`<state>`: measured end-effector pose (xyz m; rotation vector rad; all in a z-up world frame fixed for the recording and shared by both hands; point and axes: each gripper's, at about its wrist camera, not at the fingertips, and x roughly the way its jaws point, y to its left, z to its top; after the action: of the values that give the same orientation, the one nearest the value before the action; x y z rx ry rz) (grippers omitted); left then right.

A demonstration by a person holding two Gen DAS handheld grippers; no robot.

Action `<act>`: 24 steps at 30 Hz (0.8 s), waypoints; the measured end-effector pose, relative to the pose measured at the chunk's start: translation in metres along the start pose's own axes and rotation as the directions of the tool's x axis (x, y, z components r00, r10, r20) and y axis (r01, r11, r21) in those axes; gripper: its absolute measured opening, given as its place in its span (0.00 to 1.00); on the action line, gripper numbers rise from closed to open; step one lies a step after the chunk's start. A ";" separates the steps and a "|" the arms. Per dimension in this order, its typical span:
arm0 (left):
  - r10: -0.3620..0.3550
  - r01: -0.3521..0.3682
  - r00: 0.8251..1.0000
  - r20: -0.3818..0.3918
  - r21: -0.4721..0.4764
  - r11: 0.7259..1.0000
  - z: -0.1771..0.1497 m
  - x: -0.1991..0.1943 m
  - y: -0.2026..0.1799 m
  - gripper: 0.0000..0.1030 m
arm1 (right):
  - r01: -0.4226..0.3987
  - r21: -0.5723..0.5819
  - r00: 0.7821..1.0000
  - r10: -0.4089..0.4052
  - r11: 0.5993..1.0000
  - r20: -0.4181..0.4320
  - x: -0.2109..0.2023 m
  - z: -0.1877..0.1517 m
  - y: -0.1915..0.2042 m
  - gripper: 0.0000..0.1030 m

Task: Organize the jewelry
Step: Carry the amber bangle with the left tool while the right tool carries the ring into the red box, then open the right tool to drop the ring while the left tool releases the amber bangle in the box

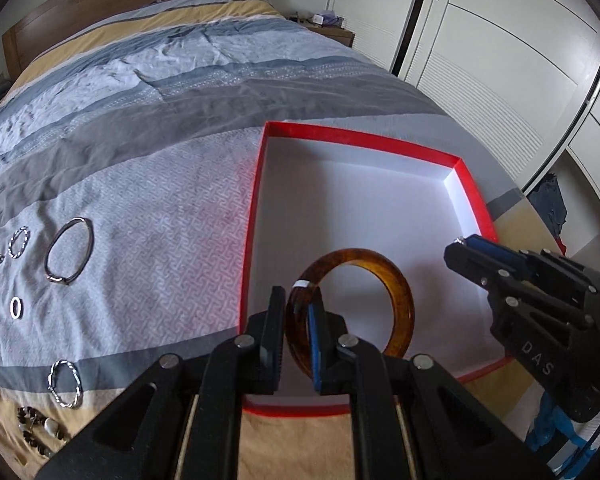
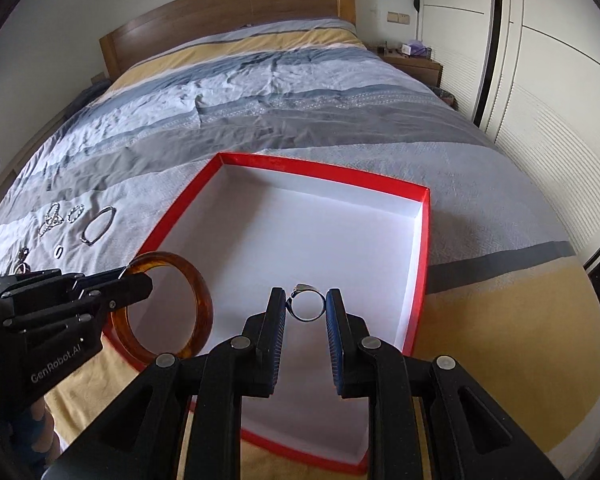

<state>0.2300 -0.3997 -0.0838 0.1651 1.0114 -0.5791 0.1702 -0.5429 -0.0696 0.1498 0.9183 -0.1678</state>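
While clamped in left gripper (image 1: 298, 320), amber bangle (image 1: 396, 280) upright, opening toward camera

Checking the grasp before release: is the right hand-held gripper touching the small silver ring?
Touching. The right wrist view shows the right hand-held gripper with both pads pressed against opposite sides of the small silver ring, held above the red-rimmed white box.

We are angling both grippers downward over the red box (image 2: 419, 248): our left gripper (image 1: 298, 334) clamping the amber bangle (image 1: 396, 280), our right gripper (image 2: 306, 330) pinching a silver ring (image 2: 307, 304).
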 end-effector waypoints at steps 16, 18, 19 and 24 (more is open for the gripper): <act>0.008 -0.011 0.998 -0.068 -0.033 0.999 -0.015 0.030 0.000 0.10 | 0.047 -0.067 0.996 -0.052 0.997 -0.069 0.050 0.012 -0.010 0.23; 0.006 -0.009 0.997 -0.075 -0.044 0.999 -0.017 0.028 0.001 0.11 | 0.054 -0.073 0.996 -0.060 0.996 -0.071 0.050 0.012 -0.010 0.26; 0.004 -0.008 0.997 -0.077 -0.048 0.999 -0.019 0.026 0.001 0.11 | 0.055 -0.073 0.996 -0.061 0.996 -0.071 0.050 0.012 -0.011 0.27; -0.020 0.017 0.998 -0.063 -0.053 0.998 -0.019 0.015 0.002 0.19 | 0.051 -0.045 0.997 -0.053 0.998 -0.056 0.038 0.012 -0.014 0.32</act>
<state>0.2231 -0.3960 -0.1071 0.1288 1.0894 -0.5666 0.1996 -0.5623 -0.0937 0.0911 0.9826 -0.1928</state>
